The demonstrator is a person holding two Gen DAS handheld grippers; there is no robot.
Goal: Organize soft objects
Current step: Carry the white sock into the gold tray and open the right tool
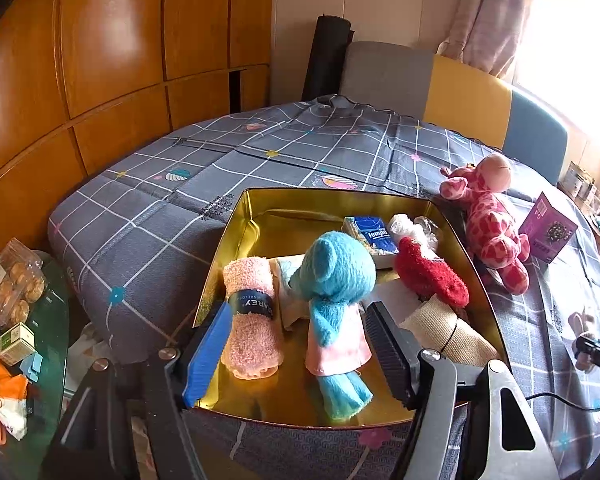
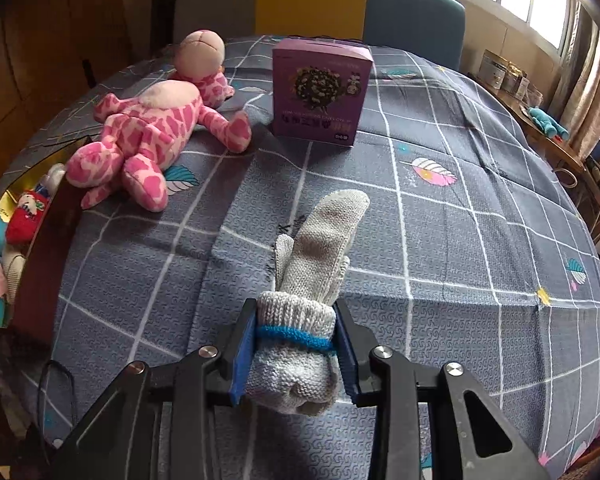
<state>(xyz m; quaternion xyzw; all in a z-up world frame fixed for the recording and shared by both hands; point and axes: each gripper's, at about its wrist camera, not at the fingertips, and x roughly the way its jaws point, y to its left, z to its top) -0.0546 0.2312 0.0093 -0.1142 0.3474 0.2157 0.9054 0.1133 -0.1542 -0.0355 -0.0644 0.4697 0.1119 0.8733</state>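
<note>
A gold tin box [image 1: 260, 216] holds a blue plush bear [image 1: 334, 280], a rolled pink towel [image 1: 250, 316], a red fuzzy sock [image 1: 430, 276], a tissue pack [image 1: 370, 236] and a beige roll [image 1: 448, 332]. My left gripper [image 1: 300, 344] is open, its jaws either side of the bear and towel, touching neither. My right gripper [image 2: 296, 354] is shut on the cuff of a grey knit glove [image 2: 316, 256], right of the box [image 2: 44, 256]. A pink spotted plush giraffe [image 2: 148, 132] lies on the cloth beside the box; it also shows in the left wrist view [image 1: 488, 220].
A purple carton [image 2: 320, 92] stands behind the glove, also in the left wrist view [image 1: 548, 232]. The grey checked cloth [image 1: 180, 200] covers the table. A glass side table [image 1: 48, 340] with snack packs is at left. Chairs [image 1: 460, 96] stand behind.
</note>
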